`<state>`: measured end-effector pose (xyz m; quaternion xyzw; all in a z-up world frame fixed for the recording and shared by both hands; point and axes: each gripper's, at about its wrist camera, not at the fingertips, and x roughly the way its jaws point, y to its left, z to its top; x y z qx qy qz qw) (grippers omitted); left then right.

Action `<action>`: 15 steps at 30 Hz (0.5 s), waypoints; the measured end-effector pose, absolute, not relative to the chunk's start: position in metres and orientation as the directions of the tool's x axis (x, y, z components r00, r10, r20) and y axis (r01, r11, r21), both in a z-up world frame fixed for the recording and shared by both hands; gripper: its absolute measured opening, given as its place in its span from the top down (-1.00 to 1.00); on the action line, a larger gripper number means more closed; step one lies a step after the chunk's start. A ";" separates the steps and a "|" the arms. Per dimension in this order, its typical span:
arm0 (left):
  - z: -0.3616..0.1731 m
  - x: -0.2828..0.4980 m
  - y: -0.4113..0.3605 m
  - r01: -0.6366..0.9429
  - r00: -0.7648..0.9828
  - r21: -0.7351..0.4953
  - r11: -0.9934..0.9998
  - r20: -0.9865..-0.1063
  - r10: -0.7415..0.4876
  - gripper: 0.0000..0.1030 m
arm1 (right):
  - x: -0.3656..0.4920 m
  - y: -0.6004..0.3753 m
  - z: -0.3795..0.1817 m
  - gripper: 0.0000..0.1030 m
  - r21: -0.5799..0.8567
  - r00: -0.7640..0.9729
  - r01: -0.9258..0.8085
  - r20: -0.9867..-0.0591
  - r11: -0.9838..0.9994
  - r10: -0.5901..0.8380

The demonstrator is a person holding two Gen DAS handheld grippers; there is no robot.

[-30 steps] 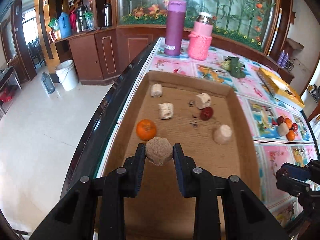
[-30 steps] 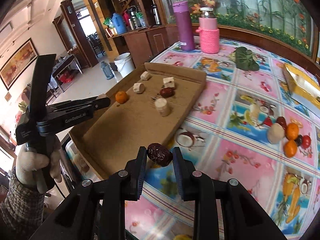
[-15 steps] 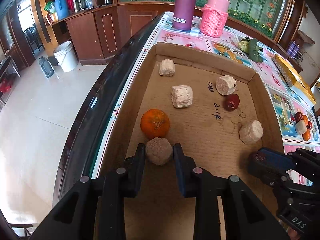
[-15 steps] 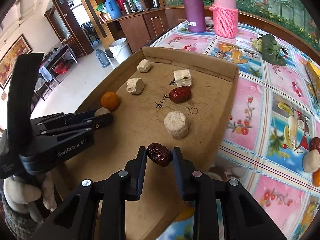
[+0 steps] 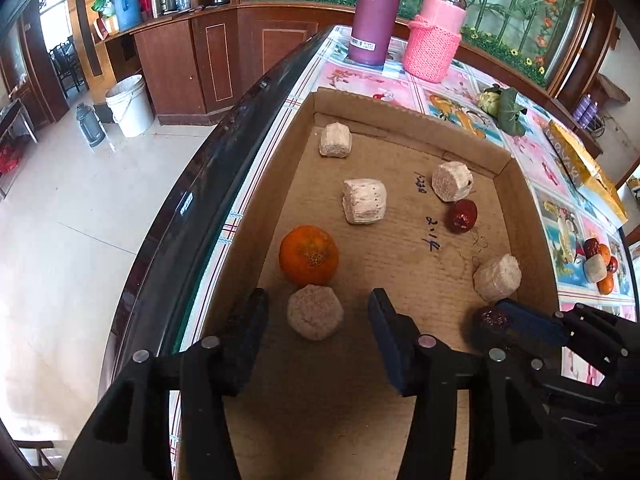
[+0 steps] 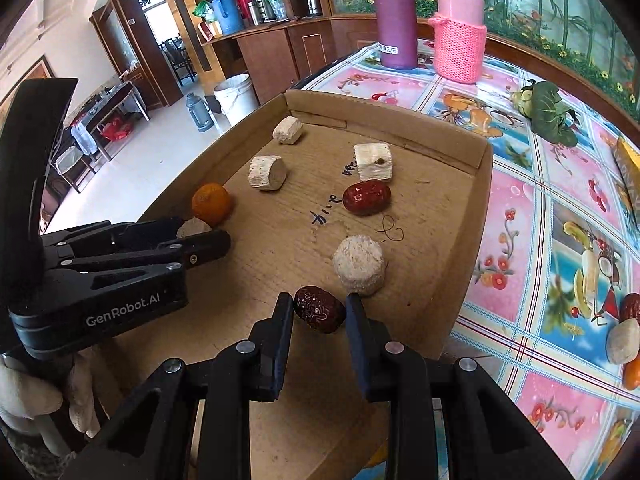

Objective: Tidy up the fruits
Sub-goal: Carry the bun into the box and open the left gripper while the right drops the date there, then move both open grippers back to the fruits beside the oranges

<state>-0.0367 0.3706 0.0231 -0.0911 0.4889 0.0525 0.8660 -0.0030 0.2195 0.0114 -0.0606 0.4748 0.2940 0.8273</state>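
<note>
A shallow cardboard tray holds several pale chunks, an orange and a red date. My left gripper is open over the tray's near left part. A pale round chunk lies on the tray floor between its fingers, free of both pads, just in front of the orange. My right gripper is shut on a dark red date low over the tray, next to another pale chunk. It also shows in the left wrist view.
A purple flask and a pink knitted bottle stand beyond the tray. A green vegetable and a yellow packet lie on the flowered tablecloth. More fruits sit to the right. The table edge drops to the floor on the left.
My left gripper has opened and let the pale chunk down onto the tray by the orange. My right gripper has carried the dark date in over the tray and lower.
</note>
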 end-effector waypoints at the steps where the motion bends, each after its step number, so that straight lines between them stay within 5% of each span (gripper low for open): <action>1: 0.025 -0.038 0.372 -0.184 0.524 -0.118 0.976 -0.851 -0.004 0.01 | -0.003 0.219 0.012 0.34 0.181 0.375 -0.543 -0.821 0.820 0.430; 6: 0.052 -0.060 0.379 -0.203 0.598 -0.184 0.962 -0.801 -0.027 -0.02 | -0.011 0.211 0.026 -0.08 0.191 0.408 -0.548 -0.789 0.814 0.459; 11: 0.082 -0.099 0.390 -0.242 0.697 -0.267 0.933 -0.717 -0.024 -0.32 | -0.031 0.181 0.051 -0.44 0.211 0.468 -0.528 -0.736 0.823 0.489; 15: 0.091 -0.131 0.393 -0.277 0.740 -0.313 0.909 -0.672 -0.006 -0.37 | -0.048 0.141 0.058 -0.47 0.239 0.519 -0.459 -0.710 0.856 0.476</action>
